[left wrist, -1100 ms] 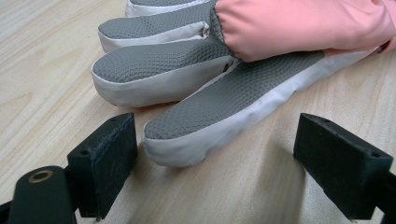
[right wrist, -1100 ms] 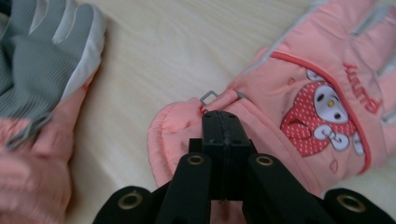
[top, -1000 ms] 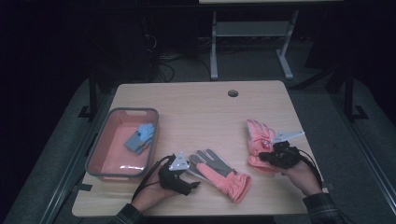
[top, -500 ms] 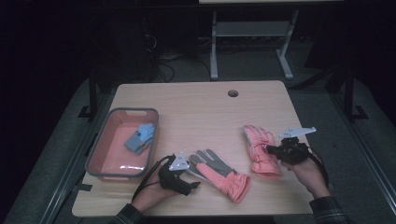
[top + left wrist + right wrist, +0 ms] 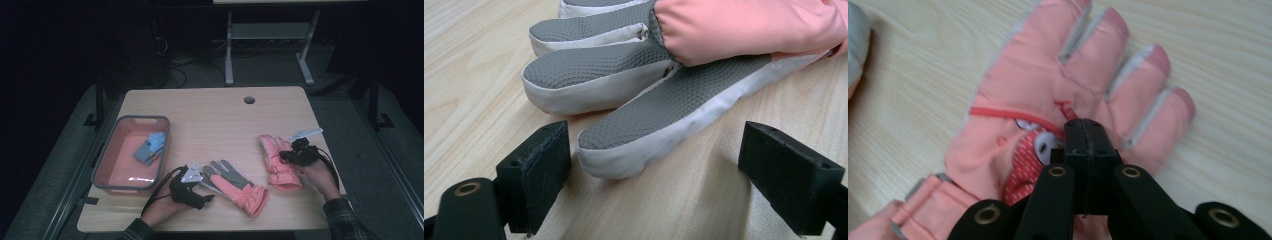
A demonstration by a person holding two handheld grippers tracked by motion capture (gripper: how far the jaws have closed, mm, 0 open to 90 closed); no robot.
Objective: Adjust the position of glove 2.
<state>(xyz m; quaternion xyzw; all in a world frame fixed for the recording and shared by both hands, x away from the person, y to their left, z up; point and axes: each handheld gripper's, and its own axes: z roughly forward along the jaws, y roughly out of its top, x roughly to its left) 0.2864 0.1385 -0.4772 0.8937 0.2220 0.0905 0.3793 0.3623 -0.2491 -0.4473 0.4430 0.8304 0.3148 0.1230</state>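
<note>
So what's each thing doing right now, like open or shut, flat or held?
Left gripper: open, a finger of the grey-palmed glove between its jaws, not pinched.
Right gripper: shut, over the back of the pink glove.
Grey-palmed glove: flat on the table, palm up.
Pink glove: flat, back up.
Tub: upright, a blue thing inside.

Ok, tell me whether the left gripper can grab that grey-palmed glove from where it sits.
Probably yes: the left gripper is open with a finger of the grey-palmed glove lying between its jaws, nothing blocking.
</note>
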